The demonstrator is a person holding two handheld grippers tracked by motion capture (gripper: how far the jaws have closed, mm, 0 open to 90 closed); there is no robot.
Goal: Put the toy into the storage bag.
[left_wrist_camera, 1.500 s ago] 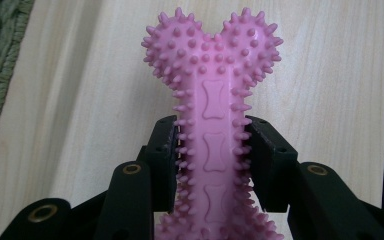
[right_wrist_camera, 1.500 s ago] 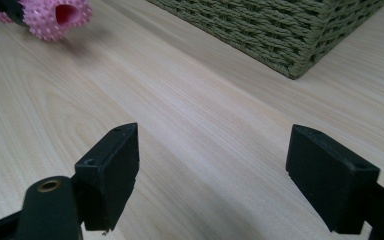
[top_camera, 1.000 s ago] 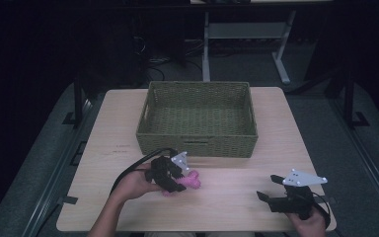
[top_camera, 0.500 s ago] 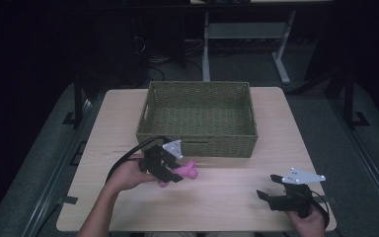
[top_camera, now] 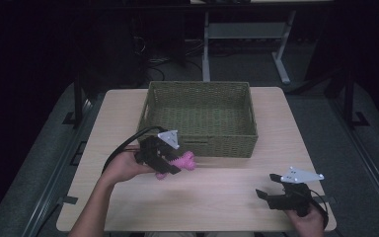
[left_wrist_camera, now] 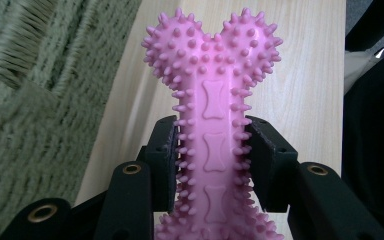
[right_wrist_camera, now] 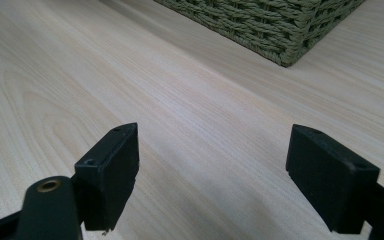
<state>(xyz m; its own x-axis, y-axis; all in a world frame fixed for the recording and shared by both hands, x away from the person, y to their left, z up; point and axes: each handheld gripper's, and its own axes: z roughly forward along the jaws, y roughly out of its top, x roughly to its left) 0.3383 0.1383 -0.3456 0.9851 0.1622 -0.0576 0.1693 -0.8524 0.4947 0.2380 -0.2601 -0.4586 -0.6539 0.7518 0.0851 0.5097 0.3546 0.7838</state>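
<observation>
High view: pink spiked bone toy carried just in front of the basket's near wall.

Table (top_camera: 217, 197) bears the green woven basket (top_camera: 200, 118) at its far middle, apparently the toy's destination. Left gripper (top_camera: 170, 165) clamps the pink bone toy (left_wrist_camera: 211, 115) across its shaft, knobbed end projecting beyond the jaws, clear of the tabletop. Right gripper (top_camera: 271, 195) rests near right, jaws wide, empty.

room: dark | table (top_camera: 128, 106): light wood | floor (top_camera: 237, 64): grey
</observation>
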